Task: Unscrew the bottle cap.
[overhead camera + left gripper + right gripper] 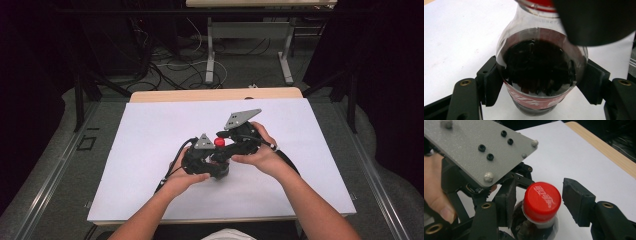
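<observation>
A cola bottle [539, 70] with dark drink, a red label and a red cap [542, 201] stands upright on the white sheet [150, 145]. My left gripper [541, 82] is shut on its body, one ribbed pad pressing each side just above the label. My right gripper [537, 195] comes in from the right at cap height. Its jaws stand on either side of the cap with a small gap on each side, so it is open. From above, the cap [219, 142] shows between both grippers, the left gripper [212, 167] low and the right gripper [223, 146] above it.
The sheet covers a wooden table whose far edge [215, 95] shows. Beyond it stand another table's metal legs [210, 55] amid cables on the floor. The left gripper's grey plate [481, 150] and a person's hand [436, 195] sit close beside the right jaws.
</observation>
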The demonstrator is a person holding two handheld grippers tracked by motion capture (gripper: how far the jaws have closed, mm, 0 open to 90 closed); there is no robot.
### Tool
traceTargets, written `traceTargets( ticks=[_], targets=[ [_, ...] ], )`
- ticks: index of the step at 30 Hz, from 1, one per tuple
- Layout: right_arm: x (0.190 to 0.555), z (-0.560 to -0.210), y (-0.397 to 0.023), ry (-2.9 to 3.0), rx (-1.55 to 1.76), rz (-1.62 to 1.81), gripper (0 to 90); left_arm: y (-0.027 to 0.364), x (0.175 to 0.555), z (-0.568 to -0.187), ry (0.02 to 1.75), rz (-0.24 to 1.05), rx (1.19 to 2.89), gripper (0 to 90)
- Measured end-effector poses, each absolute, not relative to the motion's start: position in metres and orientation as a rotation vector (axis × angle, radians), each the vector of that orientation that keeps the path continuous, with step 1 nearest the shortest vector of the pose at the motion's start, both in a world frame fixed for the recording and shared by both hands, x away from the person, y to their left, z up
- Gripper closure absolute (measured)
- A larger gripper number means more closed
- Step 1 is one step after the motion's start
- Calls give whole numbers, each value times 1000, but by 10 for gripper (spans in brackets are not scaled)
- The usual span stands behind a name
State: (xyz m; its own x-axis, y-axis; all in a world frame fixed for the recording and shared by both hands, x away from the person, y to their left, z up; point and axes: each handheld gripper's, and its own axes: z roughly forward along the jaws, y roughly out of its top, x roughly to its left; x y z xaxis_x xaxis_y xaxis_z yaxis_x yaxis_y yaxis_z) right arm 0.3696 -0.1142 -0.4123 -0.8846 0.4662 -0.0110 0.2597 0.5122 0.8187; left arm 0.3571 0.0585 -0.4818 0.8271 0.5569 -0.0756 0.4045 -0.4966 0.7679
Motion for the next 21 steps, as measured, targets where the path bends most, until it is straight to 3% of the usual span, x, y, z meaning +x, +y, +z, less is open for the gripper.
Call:
traceTargets(
  ticks=[12, 21],
  targets=[
    [361, -415, -106, 2407, 812, 1317, 599, 59, 357, -481, 701, 229, 2180, 301],
    [375, -413, -119, 2568, 618, 1380, 610, 57, 355, -481, 680, 202, 2178, 301]
  ],
)
